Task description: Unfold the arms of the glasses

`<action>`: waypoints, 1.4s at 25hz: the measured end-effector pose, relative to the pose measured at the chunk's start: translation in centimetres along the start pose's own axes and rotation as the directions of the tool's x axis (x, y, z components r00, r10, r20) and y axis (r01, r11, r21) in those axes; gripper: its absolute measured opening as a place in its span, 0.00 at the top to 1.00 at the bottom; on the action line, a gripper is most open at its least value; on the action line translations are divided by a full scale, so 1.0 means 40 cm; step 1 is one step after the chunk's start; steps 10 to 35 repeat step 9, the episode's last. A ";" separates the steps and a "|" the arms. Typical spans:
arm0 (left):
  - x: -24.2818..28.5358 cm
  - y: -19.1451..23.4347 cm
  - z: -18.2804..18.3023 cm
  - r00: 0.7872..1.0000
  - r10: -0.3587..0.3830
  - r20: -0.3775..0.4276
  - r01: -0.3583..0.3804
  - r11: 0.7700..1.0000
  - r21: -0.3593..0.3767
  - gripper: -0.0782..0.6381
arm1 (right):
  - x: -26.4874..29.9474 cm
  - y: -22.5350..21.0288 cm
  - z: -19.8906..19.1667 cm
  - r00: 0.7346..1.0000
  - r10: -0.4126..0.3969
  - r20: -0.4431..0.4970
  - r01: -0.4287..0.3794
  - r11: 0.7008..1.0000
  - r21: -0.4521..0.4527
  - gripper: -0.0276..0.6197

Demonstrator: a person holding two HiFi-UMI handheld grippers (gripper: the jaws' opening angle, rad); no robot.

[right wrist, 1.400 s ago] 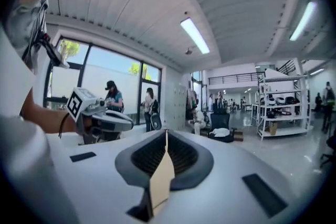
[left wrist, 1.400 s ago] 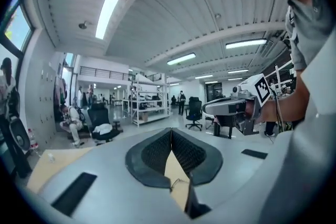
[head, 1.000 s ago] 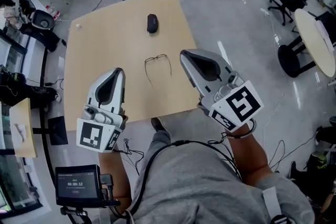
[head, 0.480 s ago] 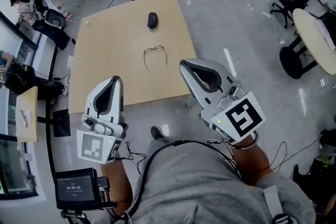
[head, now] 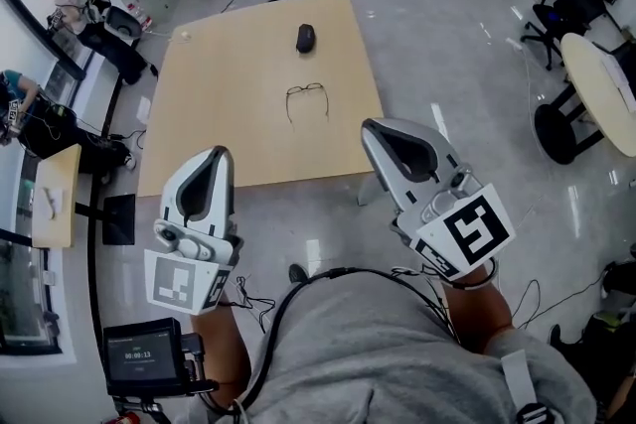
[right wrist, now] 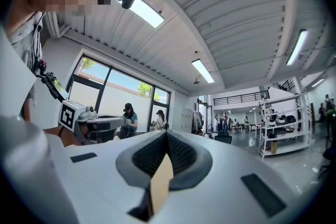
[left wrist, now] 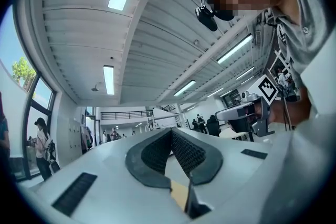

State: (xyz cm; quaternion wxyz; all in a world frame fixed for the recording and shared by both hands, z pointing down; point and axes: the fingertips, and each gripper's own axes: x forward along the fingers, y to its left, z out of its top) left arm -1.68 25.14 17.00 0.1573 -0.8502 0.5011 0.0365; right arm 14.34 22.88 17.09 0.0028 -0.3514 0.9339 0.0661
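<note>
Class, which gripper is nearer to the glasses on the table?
Right, judging by the head view. The right gripper is lower right of the glasses, by the table's near corner; the left gripper is lower left, farther off.
</note>
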 end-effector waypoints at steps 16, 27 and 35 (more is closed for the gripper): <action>-0.005 -0.033 -0.002 1.000 -0.014 -0.003 0.014 1.000 -0.008 0.88 | -0.036 0.003 -0.006 1.000 -0.012 -0.013 0.012 1.000 -0.003 0.95; -0.005 -0.033 -0.002 1.000 -0.014 -0.003 0.014 1.000 -0.008 0.88 | -0.036 0.003 -0.006 1.000 -0.012 -0.013 0.012 1.000 -0.003 0.95; -0.005 -0.033 -0.002 1.000 -0.014 -0.003 0.014 1.000 -0.008 0.88 | -0.036 0.003 -0.006 1.000 -0.012 -0.013 0.012 1.000 -0.003 0.95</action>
